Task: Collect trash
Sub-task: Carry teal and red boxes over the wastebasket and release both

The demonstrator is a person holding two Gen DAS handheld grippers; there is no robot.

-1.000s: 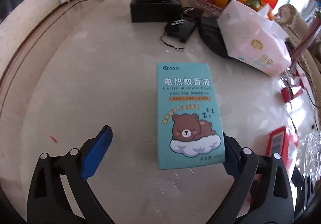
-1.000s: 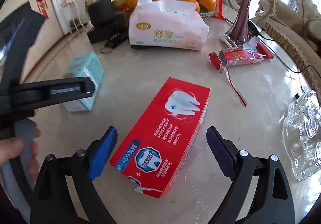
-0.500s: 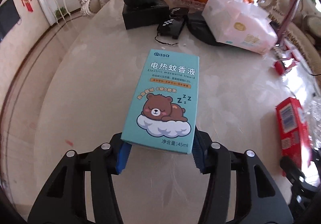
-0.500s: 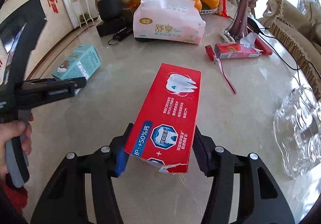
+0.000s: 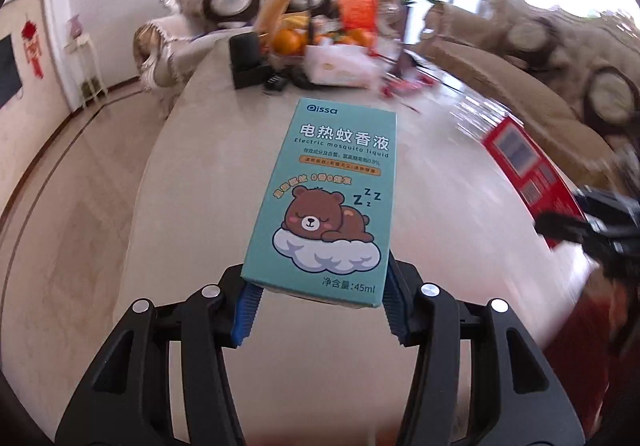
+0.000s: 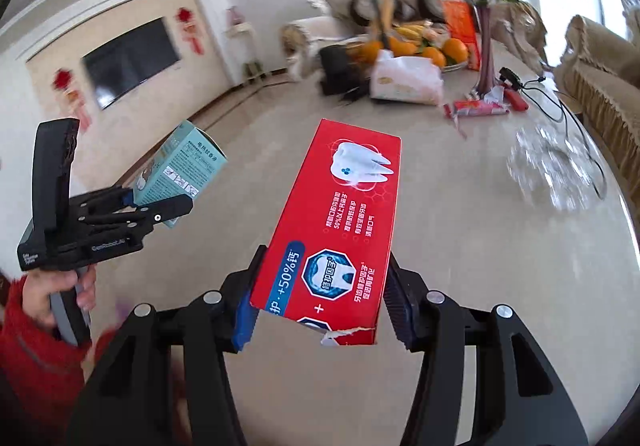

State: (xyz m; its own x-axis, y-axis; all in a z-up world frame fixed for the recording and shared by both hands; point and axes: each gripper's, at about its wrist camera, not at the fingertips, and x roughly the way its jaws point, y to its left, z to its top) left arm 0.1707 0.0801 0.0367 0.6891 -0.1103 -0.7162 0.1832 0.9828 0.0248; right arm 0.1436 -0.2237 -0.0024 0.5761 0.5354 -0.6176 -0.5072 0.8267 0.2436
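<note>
Teal bear-printed carton [image 5: 326, 206], torn red box [image 6: 336, 230]

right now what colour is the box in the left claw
Teal, with a brown sleeping bear on a white cloud: the mosquito liquid box. The left wrist view shows it best.

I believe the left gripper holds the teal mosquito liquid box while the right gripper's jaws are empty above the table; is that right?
Not quite. The left gripper does hold the teal mosquito liquid box, but the right gripper is not empty: its jaws are shut on the red toothpaste box, lifted above the table. The right wrist view shows this.
</note>
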